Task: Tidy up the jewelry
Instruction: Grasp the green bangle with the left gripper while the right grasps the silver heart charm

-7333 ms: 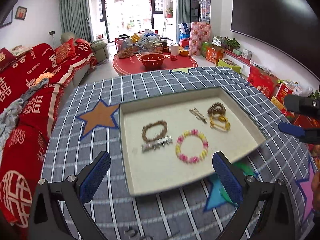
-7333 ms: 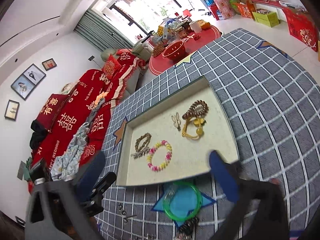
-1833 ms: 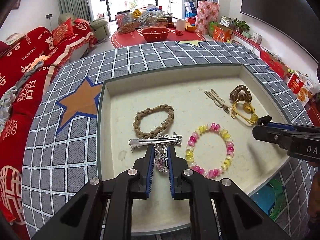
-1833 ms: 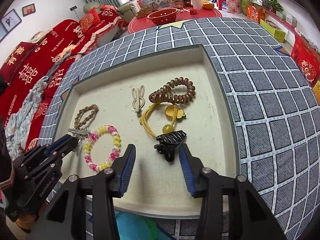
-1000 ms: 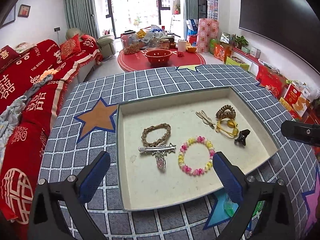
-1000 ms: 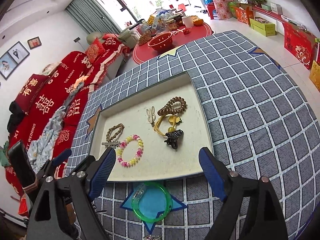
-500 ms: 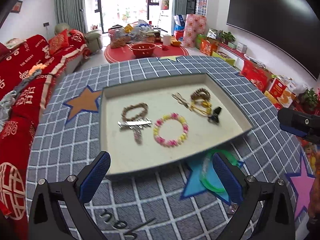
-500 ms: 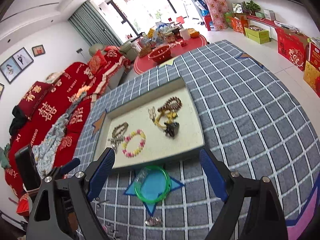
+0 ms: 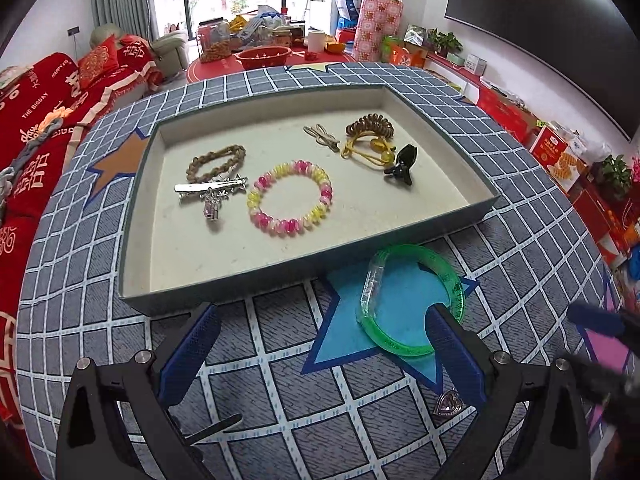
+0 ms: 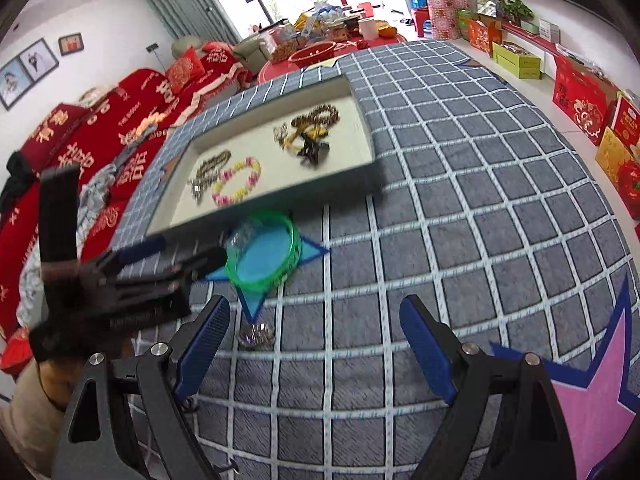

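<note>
Fingers spread over the loose pieces beside the tray

We hold the left gripper (image 9: 324,344) above the checked worktop (image 9: 280,408), just in front of the tray (image 9: 132,216), its blue fingers (image 9: 188,354) spread wide and holding nothing. Between them and a little ahead lies a green bangle (image 9: 412,300) on a blue star, close against the tray's near wall. A small heart-shaped pendant (image 9: 448,403) rests on the worktop near the right finger.

Inside the tray we see a braided brown band (image 9: 216,162), a silver hair clip (image 9: 210,188) with a small charm just below it, a pink-and-yellow beaded bracelet (image 9: 290,198), a small beige clip (image 9: 322,136), a brown spiral hair tie (image 9: 370,126), a yellow elastic with beads (image 9: 370,152) and a black claw clip (image 9: 402,164).

Our right gripper (image 10: 314,350) hovers over bare worktop to the right of the bangle, fingers (image 10: 428,356) also wide apart and empty. The pendant sits just ahead of its left finger.
</note>
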Motion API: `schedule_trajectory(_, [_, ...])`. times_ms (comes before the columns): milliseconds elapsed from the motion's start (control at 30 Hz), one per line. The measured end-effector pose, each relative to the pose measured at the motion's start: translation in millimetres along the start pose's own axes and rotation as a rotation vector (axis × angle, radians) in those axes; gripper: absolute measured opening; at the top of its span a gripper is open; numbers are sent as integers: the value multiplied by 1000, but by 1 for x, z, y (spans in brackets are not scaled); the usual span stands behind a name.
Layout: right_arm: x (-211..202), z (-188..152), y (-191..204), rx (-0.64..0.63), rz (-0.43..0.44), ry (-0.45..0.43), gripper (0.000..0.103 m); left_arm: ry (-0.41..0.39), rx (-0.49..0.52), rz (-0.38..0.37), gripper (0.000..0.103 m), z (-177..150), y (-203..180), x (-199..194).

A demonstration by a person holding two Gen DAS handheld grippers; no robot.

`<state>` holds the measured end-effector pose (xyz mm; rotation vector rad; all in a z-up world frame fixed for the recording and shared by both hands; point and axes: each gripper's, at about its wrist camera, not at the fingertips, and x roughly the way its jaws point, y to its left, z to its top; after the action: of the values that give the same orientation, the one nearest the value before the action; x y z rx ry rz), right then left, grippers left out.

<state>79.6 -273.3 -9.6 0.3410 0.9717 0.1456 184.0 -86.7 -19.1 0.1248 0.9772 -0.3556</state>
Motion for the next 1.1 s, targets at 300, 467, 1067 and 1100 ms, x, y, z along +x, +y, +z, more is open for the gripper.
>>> schedule_trajectory(300, [22, -26, 23, -99, -25, 59, 89, 23, 21, 1, 103, 1, -5, 15])
schedule_trajectory(467, [32, -31, 35, -123, -53, 56, 89, 42, 29, -2, 98, 2, -6, 20])
schedule_trajectory(1067, [45, -43, 82, -316, -197, -20, 36, 39, 50, 3, 84, 3, -8, 27])
schedule_trajectory(1100, [45, -43, 82, -319, -198, -20, 36, 38, 51, 9, 84, 3, -9, 27])
